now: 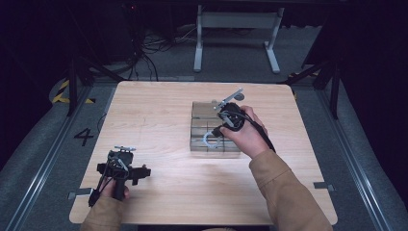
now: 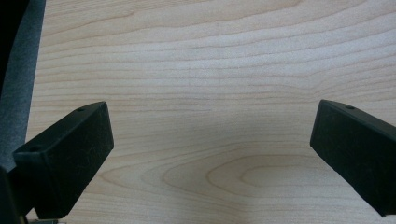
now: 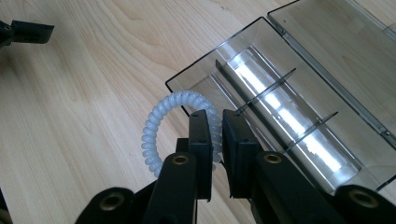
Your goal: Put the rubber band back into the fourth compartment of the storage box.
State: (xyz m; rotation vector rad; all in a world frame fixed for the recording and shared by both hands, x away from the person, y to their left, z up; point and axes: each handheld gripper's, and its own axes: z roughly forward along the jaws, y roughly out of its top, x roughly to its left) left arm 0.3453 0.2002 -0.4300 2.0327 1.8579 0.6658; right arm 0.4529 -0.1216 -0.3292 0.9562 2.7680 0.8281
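In the high view a light wooden table (image 1: 159, 125) takes up the middle of the frame, with dark floor, cables and the legs of a grey stand (image 1: 235, 38) beyond its far edge at the top. At the lower left of that view the left gripper (image 1: 124, 150) is held low over bare wood near the table's near edge, gripped by the person's left hand (image 1: 117, 188) in a tan sleeve. In the left gripper view its two black jaws stand wide apart at the lower left and lower right corners, with nothing but wood grain between them. Right of centre in the high view a clear plastic compartment box (image 1: 202, 127) lies open on the table, and the right hand (image 1: 248, 132) holds the right gripper (image 1: 217, 131) over the box's near part. In the right gripper view the right gripper (image 3: 215, 135) has its jaws drawn close together, pinching a pale, translucent coiled hair tie (image 3: 154, 133) at the lower centre of the frame; the ring curls out to the left of the jaws, over the wood at the box's left corner. The box (image 3: 299, 60) runs from the centre to the upper right there, with thin dividers crossing its long trough and its flat lid (image 3: 336, 32) folded open beyond. The left gripper shows small at the upper left corner of that view.
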